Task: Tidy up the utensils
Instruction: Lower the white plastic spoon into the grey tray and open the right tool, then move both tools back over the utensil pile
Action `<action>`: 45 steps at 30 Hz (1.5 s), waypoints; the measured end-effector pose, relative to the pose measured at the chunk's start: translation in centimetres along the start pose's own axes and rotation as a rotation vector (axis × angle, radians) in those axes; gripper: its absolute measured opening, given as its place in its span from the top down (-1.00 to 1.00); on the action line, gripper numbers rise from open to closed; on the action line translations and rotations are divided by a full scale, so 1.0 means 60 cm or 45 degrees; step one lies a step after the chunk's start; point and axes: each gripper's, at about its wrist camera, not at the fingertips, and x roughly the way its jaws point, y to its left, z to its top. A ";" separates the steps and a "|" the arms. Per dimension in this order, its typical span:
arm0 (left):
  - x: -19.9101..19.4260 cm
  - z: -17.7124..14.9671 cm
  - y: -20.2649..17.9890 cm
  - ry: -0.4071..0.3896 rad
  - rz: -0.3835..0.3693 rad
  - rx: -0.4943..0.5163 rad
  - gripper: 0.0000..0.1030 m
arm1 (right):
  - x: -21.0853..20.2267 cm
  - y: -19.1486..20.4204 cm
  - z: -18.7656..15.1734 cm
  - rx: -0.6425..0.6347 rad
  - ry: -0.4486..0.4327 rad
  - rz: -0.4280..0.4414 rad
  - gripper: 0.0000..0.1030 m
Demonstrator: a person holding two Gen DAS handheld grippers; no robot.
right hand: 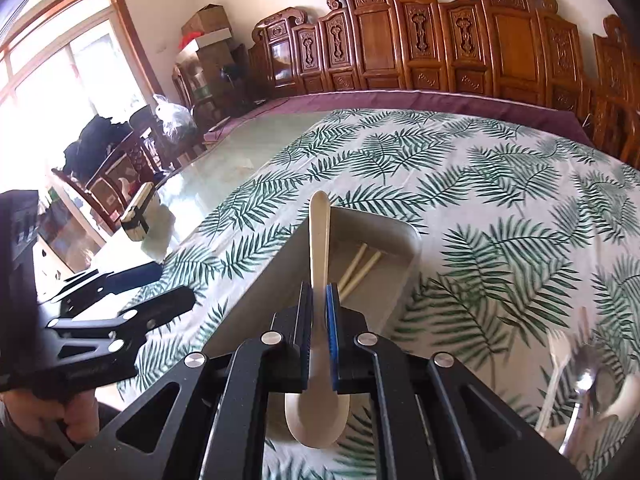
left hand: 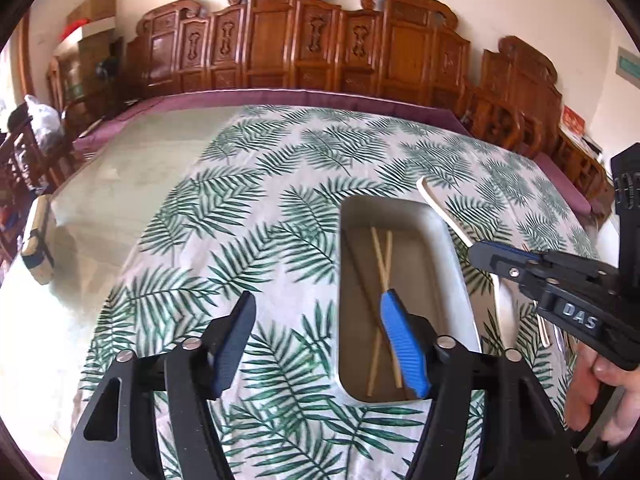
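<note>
The cream spoon (right hand: 319, 240) was pinched by the right gripper (right hand: 319, 336) above the white tray (right hand: 414, 240), where 2 chopsticks (left hand: 382, 264) lay. Left gripper (left hand: 320, 344) was spread wide, empty. Bowl-heavy, so it could probably be tipped outside the rim.

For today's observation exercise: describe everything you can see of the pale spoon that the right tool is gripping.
The pale, wooden-looking spoon has a long flat handle with a rounded tip and a broad oval bowl. The right tool is shut on its handle just above the bowl. The bowl lies nearest the camera, and the handle points forward over the rim of the white rectangular tray.
</note>
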 end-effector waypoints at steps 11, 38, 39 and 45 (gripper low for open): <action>-0.005 0.006 0.019 -0.015 -0.017 -0.047 -0.30 | 0.073 0.016 -0.007 0.019 0.090 0.009 0.83; -0.013 -0.013 -0.144 -0.026 -0.155 0.118 -0.32 | -0.223 -0.154 -0.096 -0.041 -0.074 -0.323 0.81; -0.013 -0.015 -0.153 -0.026 -0.162 0.129 -0.32 | -0.235 -0.168 -0.104 -0.034 -0.074 -0.350 0.81; -0.011 -0.028 -0.195 -0.034 -0.201 0.184 -0.32 | -0.258 -0.235 -0.152 0.004 -0.036 -0.465 0.79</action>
